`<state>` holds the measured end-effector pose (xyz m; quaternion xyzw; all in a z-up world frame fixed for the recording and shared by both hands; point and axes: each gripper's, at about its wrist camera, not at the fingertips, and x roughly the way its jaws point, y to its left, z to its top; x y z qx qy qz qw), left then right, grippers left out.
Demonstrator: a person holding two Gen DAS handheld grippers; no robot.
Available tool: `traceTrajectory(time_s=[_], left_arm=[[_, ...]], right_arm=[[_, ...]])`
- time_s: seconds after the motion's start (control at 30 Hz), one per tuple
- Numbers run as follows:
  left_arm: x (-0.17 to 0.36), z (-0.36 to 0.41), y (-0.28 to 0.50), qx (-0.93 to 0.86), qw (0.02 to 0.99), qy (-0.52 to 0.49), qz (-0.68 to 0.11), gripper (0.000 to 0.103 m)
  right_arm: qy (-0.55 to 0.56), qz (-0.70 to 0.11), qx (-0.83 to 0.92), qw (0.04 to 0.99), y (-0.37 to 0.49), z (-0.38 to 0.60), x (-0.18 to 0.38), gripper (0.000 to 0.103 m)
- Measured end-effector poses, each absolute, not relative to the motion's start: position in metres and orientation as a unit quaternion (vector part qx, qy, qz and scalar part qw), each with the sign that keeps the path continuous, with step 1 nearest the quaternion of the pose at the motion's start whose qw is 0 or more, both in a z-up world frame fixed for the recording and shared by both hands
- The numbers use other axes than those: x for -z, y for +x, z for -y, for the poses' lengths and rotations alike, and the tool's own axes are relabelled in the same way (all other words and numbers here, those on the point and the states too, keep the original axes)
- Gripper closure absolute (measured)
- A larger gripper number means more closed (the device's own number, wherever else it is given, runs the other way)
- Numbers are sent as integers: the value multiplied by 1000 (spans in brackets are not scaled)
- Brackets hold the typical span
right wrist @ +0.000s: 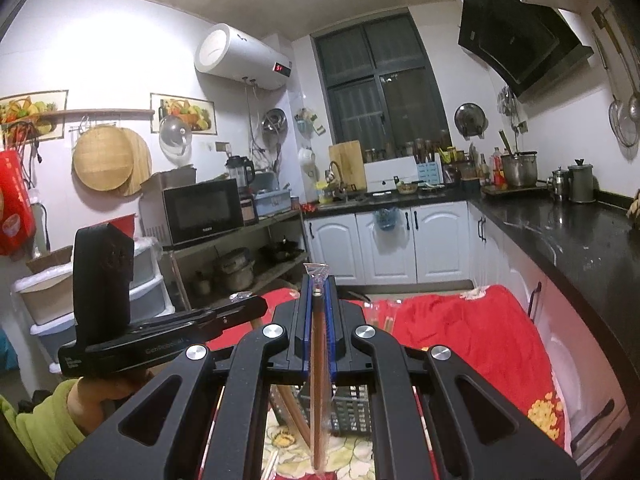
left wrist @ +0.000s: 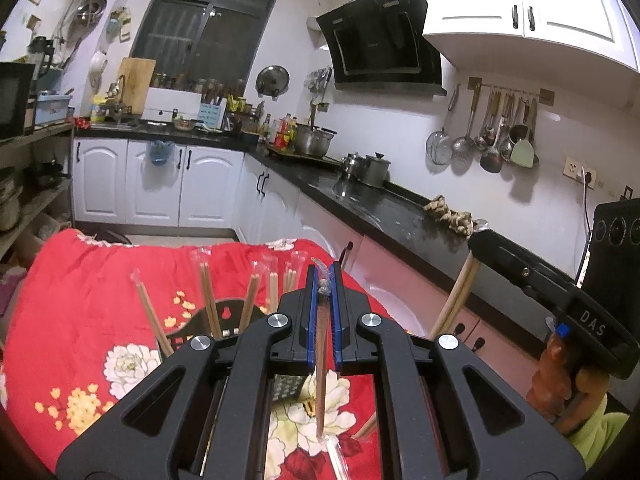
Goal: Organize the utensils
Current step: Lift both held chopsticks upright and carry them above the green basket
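Blue-padded fingers, L gripper (left wrist: 325, 280) & R gripper (right wrist: 319, 284), each clenched on 1 wrapped chopstick pair (left wrist: 321, 392).

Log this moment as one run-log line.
left gripper: shut on wrapped chopsticks | right gripper: shut on wrapped pair | basket: holds several pairs | cloth: red floral

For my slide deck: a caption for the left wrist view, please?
Left gripper shut on wrapped chopsticks above a black holder on the red floral cloth.
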<state>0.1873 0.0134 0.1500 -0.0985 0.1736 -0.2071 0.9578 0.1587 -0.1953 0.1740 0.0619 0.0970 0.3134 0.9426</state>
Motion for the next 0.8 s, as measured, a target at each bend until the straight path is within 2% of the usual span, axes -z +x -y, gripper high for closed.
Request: traceTrajectory(time_s=[0.8], left_arm=[[-191, -34, 203, 171, 974, -95, -112, 100]], right_arm=[[79, -52, -317, 944, 193, 181, -201, 97]])
